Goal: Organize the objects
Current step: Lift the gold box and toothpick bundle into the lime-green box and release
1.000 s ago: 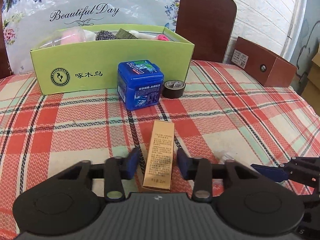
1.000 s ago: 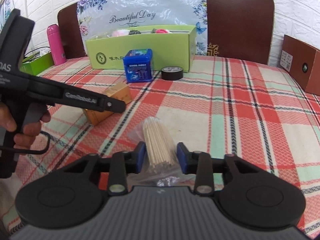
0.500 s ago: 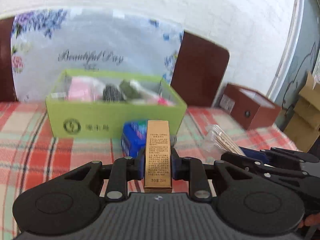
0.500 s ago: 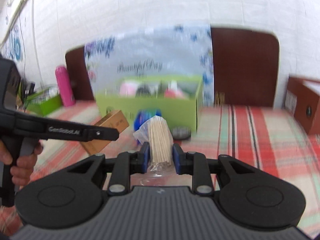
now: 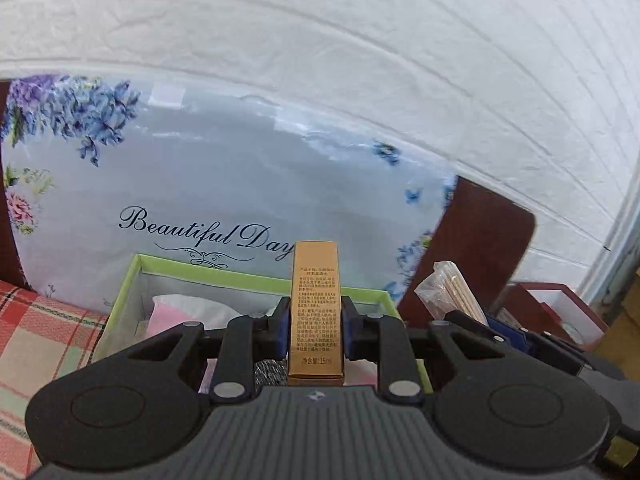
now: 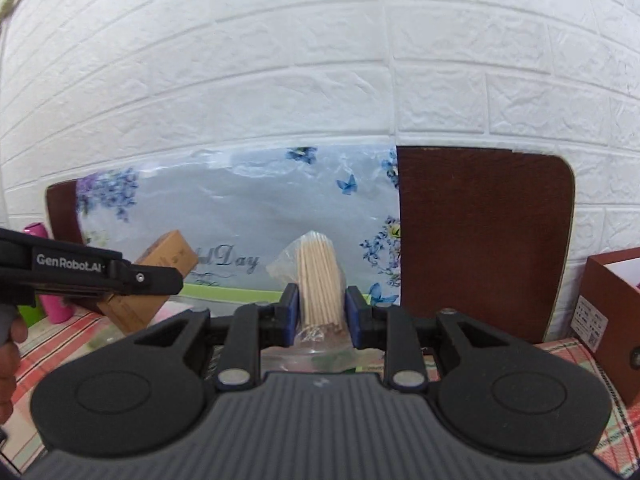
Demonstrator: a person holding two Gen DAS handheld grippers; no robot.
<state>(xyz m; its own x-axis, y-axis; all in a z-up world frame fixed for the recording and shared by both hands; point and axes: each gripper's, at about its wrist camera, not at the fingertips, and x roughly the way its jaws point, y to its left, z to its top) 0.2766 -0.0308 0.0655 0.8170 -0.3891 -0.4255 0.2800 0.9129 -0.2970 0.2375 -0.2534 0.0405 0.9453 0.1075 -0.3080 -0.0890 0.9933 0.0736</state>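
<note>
My left gripper (image 5: 315, 322) is shut on a slim gold carton (image 5: 316, 300) and holds it upright above the open green box (image 5: 248, 277), which holds pink and grey items. My right gripper (image 6: 320, 312) is shut on a clear bag of wooden sticks (image 6: 319, 280) and holds it raised near the green box's rim (image 6: 224, 293). The gold carton (image 6: 160, 268) and the left gripper's arm (image 6: 92, 272) show at the left of the right wrist view. The stick bag (image 5: 456, 292) shows at the right of the left wrist view.
A flowered "Beautiful Day" panel (image 5: 200, 184) and brown chair backs (image 6: 484, 240) stand behind the box against a white brick wall. A brown box (image 6: 612, 312) sits at the right. A pink bottle (image 6: 52, 304) stands at the far left on the checked tablecloth (image 5: 36, 332).
Both grippers closed on their objects on the table, lifted them, and moved forward over the green box. The blue tub and tape roll have dropped out of view.
</note>
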